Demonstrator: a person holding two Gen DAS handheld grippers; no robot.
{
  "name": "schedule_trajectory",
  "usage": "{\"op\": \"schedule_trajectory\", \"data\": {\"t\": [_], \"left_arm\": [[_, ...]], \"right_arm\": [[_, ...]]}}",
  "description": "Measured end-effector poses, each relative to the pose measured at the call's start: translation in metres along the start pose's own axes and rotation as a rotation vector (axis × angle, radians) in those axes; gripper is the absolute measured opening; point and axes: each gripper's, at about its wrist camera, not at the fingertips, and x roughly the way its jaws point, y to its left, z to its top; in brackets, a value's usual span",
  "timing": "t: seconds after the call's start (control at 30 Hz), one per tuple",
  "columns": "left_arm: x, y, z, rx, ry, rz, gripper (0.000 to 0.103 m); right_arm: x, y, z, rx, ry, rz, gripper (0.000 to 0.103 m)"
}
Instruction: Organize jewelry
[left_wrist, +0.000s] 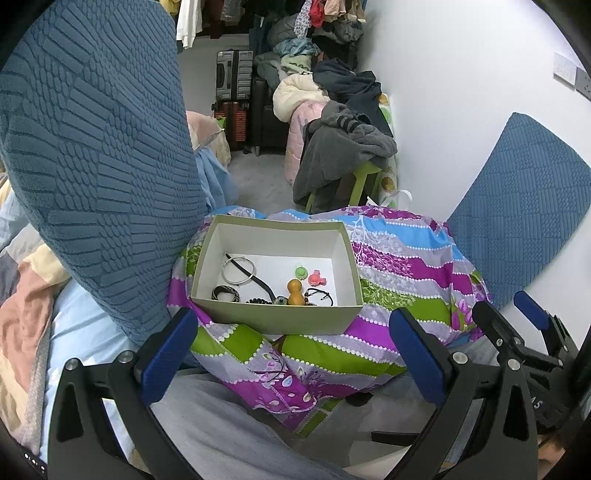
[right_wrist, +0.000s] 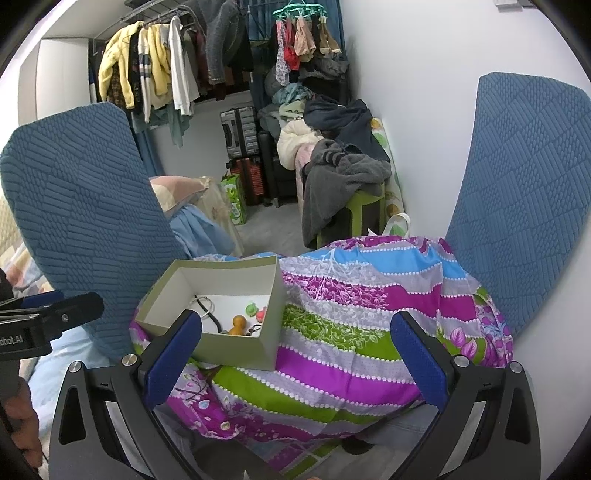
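1. Left gripper (left_wrist: 293, 350): fingers spread wide, nothing btwn them, hanging over the bright striped cloth (left_wrist: 388, 280) just in front of the box (left_wrist: 277, 317).
2. Right gripper (right_wrist: 295, 354): also wide open, holding nothing, over the same cloth; box sits to its left, its left finger (right_wrist: 173, 362) overlapping the box's near corner in view.
3. Box: open, greenish outside, white inside, resting on the cloth btwn two blue chair backs (left_wrist: 96, 166).
4. Jewelry is all inside the box: metal ring (left_wrist: 239, 270) w/ a black strap (left_wrist: 255, 275) across it, a dark band (left_wrist: 225, 293), an orange gourd bead (left_wrist: 295, 291), green charm (left_wrist: 301, 272), pink charm (left_wrist: 316, 277), black cord piece (left_wrist: 321, 295).
5. Behind: pile of clothes (left_wrist: 332, 110) on a green stool, suitcases (left_wrist: 234, 74), hung clothes (right_wrist: 155, 70).
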Motion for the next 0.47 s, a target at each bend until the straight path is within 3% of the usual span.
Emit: {"op": "schedule_trajectory", "data": {"t": [0.47], "left_arm": [[-0.0022, -0.0036, 0.0000, 0.019, -0.004, 0.005, 0.103]], "right_arm": [[-0.0001, -0.0024, 0.0018, 0.007, -0.004, -0.005, 0.103]]}}
